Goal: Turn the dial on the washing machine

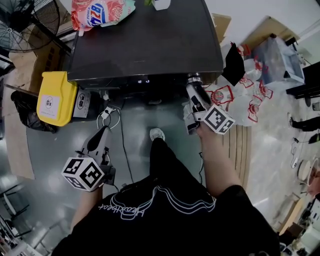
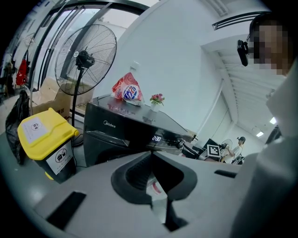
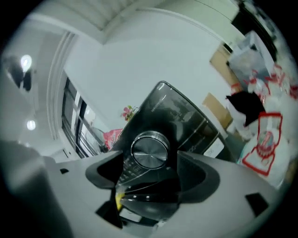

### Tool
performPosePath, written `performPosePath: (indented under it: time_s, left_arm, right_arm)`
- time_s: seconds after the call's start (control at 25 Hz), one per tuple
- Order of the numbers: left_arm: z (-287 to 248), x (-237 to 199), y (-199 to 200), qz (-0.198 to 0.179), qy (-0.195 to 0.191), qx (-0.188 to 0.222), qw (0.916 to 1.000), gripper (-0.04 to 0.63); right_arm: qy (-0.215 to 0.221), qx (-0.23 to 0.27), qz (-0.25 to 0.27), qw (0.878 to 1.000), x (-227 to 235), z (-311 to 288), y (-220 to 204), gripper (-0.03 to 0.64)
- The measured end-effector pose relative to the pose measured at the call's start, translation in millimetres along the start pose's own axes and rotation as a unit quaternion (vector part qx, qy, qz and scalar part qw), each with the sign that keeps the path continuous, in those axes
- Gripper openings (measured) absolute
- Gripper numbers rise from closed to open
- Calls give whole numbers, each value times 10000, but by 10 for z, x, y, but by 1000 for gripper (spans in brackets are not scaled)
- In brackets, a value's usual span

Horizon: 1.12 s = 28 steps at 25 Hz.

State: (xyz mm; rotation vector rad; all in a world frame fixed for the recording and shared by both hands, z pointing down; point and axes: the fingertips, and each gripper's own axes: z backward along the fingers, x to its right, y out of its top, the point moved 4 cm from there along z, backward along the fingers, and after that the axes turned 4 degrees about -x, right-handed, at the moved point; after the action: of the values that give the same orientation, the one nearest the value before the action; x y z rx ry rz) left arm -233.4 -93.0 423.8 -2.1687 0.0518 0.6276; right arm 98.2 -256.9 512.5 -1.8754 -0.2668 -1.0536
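A black washing machine (image 1: 145,40) stands in front of me, its display lit. The round silver dial (image 1: 193,79) sits at the right end of its front panel. My right gripper (image 1: 194,86) reaches up to the panel. In the right gripper view the dial (image 3: 150,149) lies between the two jaws with a gap on each side, so this gripper (image 3: 149,160) is open around it. My left gripper (image 1: 102,131) hangs low at the left, away from the machine, pointing toward its front (image 2: 121,130). Its jaws (image 2: 151,155) meet at the tips and hold nothing.
A yellow bin (image 1: 55,97) stands left of the machine, with a floor fan (image 1: 30,22) behind it. A detergent bag (image 1: 100,12) and a small flower vase (image 2: 157,99) sit on the machine's top. Red-and-white plastic bags (image 1: 245,100) lie to the right. Cables (image 1: 110,117) trail on the floor.
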Motion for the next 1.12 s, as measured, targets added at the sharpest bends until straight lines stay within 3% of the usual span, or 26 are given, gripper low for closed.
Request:
performPosePath:
  time_s: [0.08, 0.12, 0.2, 0.32, 0.52, 0.68, 0.8, 0.92, 1.12]
  left_arm:
    - [9, -13, -14, 30, 15, -3, 10000, 11]
    - [12, -16, -21, 39, 15, -2, 10000, 11]
    - [9, -17, -35, 46, 10, -6, 10000, 11]
    - [4, -23, -58, 47, 1, -19, 10000, 11]
    - [9, -49, -73, 46, 33, -46, 10000, 11]
    - [13, -78, -91, 68, 83, -53, 9999, 11]
    - [4, -70, -110, 94, 91, -76, 9999, 11]
    - [-4, -60, -136, 126, 65, -90, 9999, 11]
    - [-22, -48, -131, 146, 81, -98, 9998, 11]
  right_arm:
    - [-454, -112, 1254, 9910, -44, 27, 30, 360]
    - [-647, -220, 1904, 9793, -75, 28, 36, 360]
    - [-944, -503, 3104, 9446, -146, 11, 23, 360]
    - [-1324, -724, 4495, 8804, -242, -18, -4, 360]
    - [-1686, -688, 6016, 7778, -390, -58, -53, 359]
    - [-1870, -839, 6625, 7204, -357, -114, -128, 356]
    - [-1955, -878, 6937, 6876, -327, -149, -152, 342]
    - [-2148, -857, 7100, 6651, -294, -174, -149, 325]
    - [-2343, -772, 7122, 6572, -296, -191, -103, 293]
